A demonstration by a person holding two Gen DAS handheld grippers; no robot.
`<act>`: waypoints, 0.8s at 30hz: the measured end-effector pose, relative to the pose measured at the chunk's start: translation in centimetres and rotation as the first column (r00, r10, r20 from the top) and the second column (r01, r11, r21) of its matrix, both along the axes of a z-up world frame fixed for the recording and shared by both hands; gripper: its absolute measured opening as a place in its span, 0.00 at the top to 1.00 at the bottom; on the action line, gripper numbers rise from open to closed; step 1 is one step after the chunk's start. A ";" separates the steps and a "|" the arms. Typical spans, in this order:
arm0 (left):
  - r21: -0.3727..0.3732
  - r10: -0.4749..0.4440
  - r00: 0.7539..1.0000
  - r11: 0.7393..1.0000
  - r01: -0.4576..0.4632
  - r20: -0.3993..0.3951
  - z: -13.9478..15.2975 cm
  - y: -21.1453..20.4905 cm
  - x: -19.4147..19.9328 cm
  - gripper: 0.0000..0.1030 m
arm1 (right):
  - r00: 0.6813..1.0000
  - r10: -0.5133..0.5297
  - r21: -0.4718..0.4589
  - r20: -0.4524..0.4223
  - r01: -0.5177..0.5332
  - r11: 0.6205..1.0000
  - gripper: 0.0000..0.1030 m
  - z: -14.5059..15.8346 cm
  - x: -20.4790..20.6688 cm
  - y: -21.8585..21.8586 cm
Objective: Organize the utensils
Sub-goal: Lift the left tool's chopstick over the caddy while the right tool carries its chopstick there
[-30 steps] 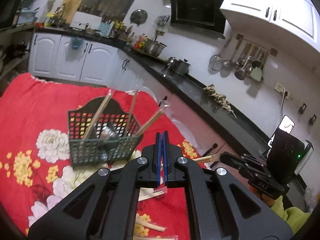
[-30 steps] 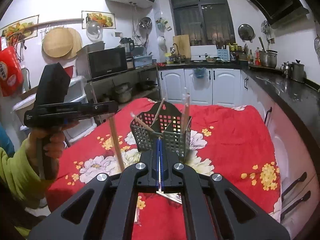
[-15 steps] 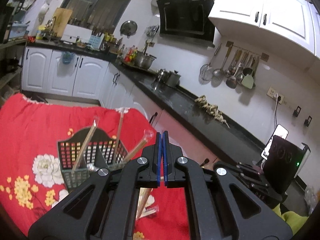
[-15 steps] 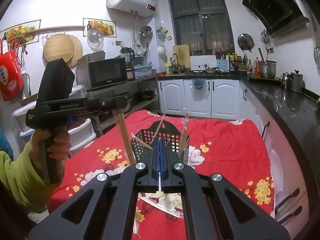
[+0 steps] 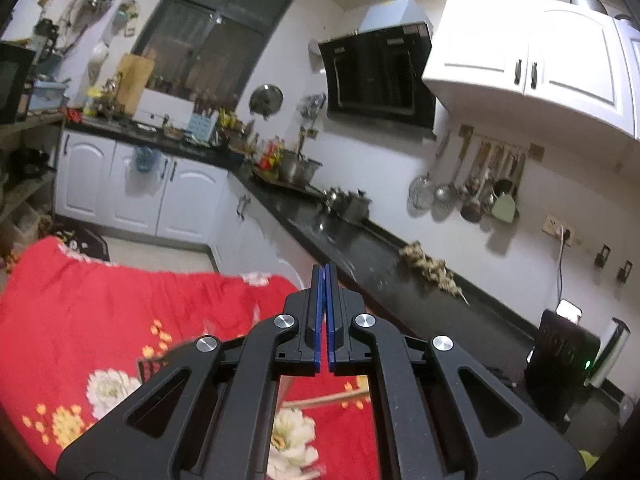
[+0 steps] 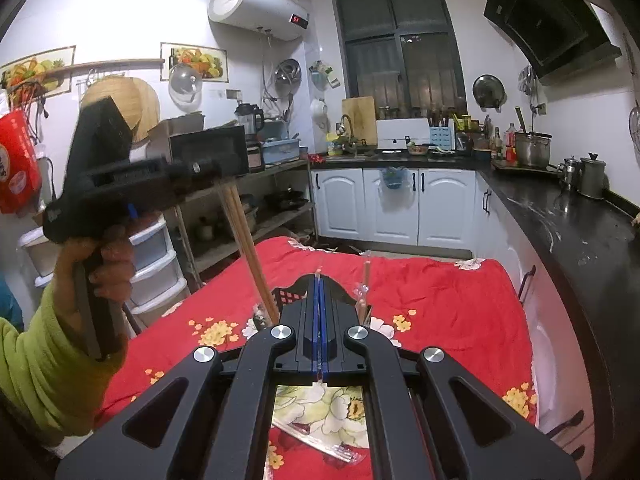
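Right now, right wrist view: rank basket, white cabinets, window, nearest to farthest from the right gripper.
1. Basket, just beyond the right gripper, mostly hidden behind its jaws.
2. White cabinets, past the table, centre.
3. Window, on the wall above them.

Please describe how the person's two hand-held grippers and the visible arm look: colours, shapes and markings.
Each black matte hand-held gripper, left and right, has two angular linkage arms with triangular cut-outs, round silver pivot screws and narrow blue finger pads. Seen from the right wrist camera, the left one has a boxy black body and pistol grip; the bare hand wears a lime-green sleeve. No cables are visible.
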State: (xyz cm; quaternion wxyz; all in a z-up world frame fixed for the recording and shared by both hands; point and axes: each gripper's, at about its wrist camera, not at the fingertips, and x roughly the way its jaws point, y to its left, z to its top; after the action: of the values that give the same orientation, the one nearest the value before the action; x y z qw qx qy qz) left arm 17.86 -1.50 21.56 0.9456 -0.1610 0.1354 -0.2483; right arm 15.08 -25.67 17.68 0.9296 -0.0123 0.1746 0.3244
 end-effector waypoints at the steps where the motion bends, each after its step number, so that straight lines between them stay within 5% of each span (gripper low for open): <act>1: -0.003 0.009 1.000 1.000 -0.009 0.009 0.4 0.1 0.2 1.00 | 1.000 0.003 0.000 -0.001 -0.003 1.000 0.99 0.2 0.2 0.2; 13: -0.020 0.096 0.994 0.995 -0.095 0.057 1.5 1.4 3.2 1.00 | 1.000 -0.017 -0.015 0.023 0.017 1.000 0.99 2.0 2.6 2.3; 24: -0.014 0.088 0.996 0.996 -0.088 -0.011 -1.1 1.1 6.8 1.00 | 0.998 -0.055 -0.014 -0.003 0.055 0.998 0.99 1.4 4.3 2.8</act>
State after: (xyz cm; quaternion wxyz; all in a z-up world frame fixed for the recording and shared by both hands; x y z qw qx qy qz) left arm 24.64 -0.37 20.50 0.9537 -0.1749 0.1315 -0.2064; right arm 19.35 -22.86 19.06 0.9377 -0.0134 0.1790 0.2973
